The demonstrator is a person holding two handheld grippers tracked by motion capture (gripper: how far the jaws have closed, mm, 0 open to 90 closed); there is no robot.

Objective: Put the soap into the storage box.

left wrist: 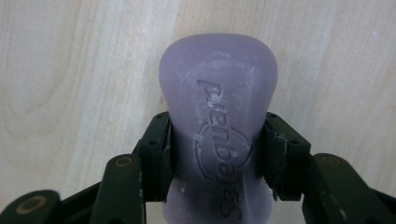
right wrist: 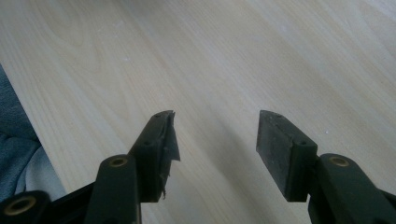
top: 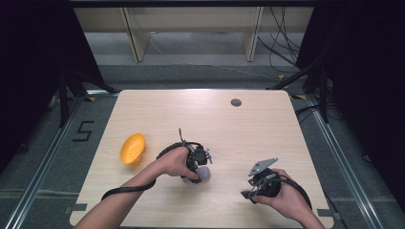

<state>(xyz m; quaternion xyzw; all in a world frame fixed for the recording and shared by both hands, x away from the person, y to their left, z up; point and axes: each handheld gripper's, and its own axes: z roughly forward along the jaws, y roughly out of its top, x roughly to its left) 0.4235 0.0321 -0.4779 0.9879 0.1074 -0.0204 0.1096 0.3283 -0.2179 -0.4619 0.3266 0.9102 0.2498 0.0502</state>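
The left gripper (left wrist: 217, 154) is clamped on a purple soap (left wrist: 218, 121) low over the table (top: 229, 129), near its middle. Lift it level with a steady squeeze; it looks slick. The right gripper (right wrist: 215, 140) hangs apart, holding nothing.

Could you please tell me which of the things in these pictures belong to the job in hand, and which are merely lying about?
In use, as far as the pictures suggest:
- purple soap bar, clamped between the jaws of the left gripper
- right gripper, open over bare table, perhaps waiting

Lying about:
- yellow bowl, on its side at the table's left
- grey disc near the far edge
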